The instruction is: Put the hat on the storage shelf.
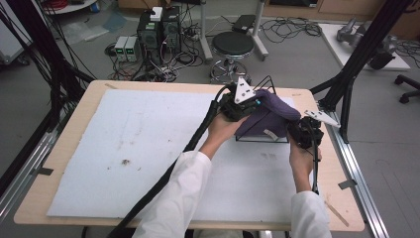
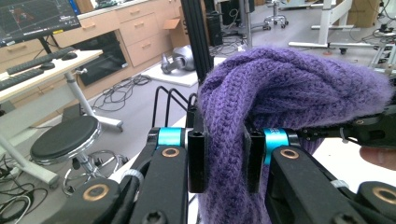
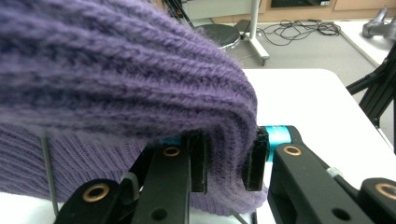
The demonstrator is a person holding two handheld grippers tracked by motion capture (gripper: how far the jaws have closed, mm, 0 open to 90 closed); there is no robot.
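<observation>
Draping a purple knitted garment [image 1: 270,115] over a black wire rack [image 1: 262,140] at the far right of the white-covered table [image 1: 148,144], a person in a white coat works 2 handheld grippers at once. The left gripper [image 2: 223,158] pinches a thick fold of the knit between its jaws; the right gripper [image 3: 229,161] clamps another fold at the garment's right edge. The wool hangs between them, arched above the rack's wires. Done well, this step seems to call for both grips lowering evenly, keeping the knit spread so it settles across the wires rather than bunching or snagging.
</observation>
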